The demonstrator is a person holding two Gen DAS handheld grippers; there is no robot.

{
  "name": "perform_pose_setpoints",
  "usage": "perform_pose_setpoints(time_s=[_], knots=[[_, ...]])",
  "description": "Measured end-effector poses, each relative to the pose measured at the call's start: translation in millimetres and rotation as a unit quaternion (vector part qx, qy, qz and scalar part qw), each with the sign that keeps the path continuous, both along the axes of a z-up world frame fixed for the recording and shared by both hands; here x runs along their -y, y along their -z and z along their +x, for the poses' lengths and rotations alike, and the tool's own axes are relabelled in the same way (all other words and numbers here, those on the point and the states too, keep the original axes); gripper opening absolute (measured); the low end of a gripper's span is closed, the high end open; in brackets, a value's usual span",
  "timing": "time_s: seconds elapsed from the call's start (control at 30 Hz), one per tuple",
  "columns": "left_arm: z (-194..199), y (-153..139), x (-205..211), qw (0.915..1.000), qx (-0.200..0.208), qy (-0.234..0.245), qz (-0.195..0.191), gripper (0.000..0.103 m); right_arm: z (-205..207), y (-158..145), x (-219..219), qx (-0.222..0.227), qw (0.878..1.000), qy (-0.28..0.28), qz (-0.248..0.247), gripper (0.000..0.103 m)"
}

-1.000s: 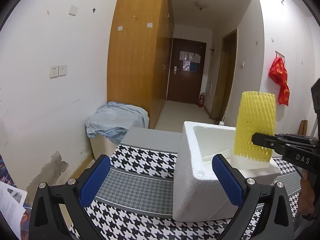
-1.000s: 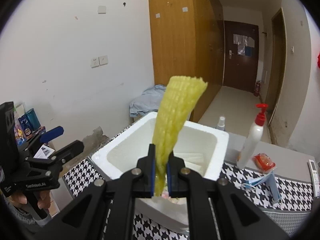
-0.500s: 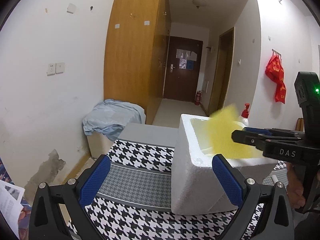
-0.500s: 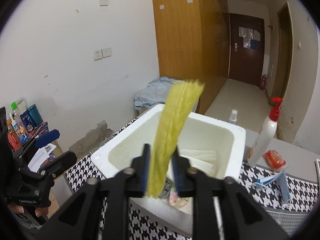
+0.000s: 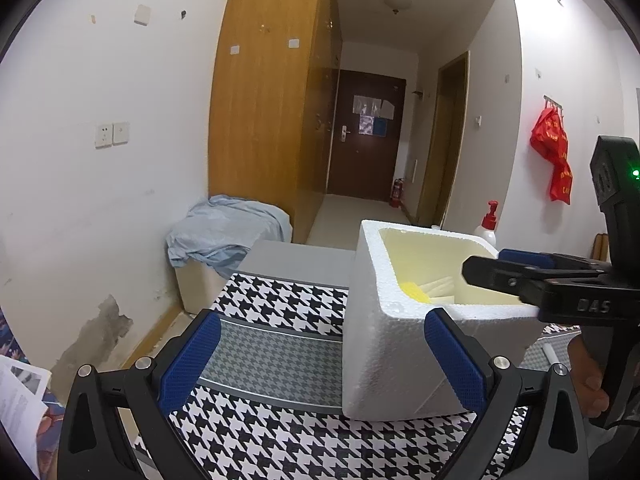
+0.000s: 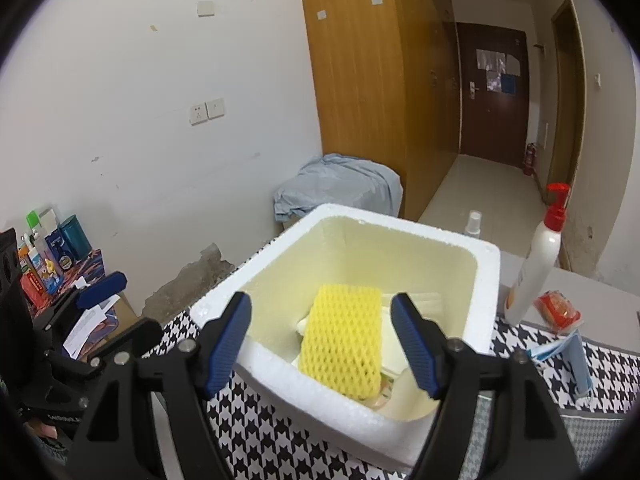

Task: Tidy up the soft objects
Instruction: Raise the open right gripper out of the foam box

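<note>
A yellow foam net (image 6: 344,340) lies inside the white foam box (image 6: 486,300). The right gripper (image 6: 322,344) hovers at the box's 6 o'clock rim, released and empty. The left gripper (image 5: 320,360), also released, holds nothing.

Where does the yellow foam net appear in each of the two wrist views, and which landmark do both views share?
Left wrist view: only a small corner of the yellow foam net shows, low inside the white foam box, right of centre.
Right wrist view: the yellow foam net lies in full sight inside the white foam box, lower centre, between the open fingers of the right gripper.
Shared landmark: the red-pump bottle beyond the box.
</note>
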State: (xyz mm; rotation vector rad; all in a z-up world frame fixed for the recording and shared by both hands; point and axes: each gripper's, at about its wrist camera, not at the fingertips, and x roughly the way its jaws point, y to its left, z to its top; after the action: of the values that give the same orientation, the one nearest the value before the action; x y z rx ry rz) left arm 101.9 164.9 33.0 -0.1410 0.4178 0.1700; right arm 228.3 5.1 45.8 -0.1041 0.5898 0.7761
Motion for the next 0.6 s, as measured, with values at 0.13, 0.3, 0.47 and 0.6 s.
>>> perform_pose_setpoints(time_s=[0.13, 0.3, 0.47, 0.6], knots=[[-2, -2, 2, 1.0000, 0.003, 0.001, 0.002, 0.102, -8, -5, 6, 0.021, 1.000, 0.008, 0.016, 0.103], [-3, -3, 2, 1.0000, 0.006, 0.001, -0.001, 0.102, -8, -5, 7, 0.021, 1.000, 0.015, 0.016, 0.103], [-4, -3, 2, 1.0000, 0.008, 0.001, -0.002, 0.102, -10, -5, 8, 0.023, 0.999, 0.019, 0.014, 0.103], [-7, -6, 3, 0.9999, 0.011, 0.002, -0.004, 0.102, -12, -6, 10, 0.023, 1.000, 0.008, 0.013, 0.103]])
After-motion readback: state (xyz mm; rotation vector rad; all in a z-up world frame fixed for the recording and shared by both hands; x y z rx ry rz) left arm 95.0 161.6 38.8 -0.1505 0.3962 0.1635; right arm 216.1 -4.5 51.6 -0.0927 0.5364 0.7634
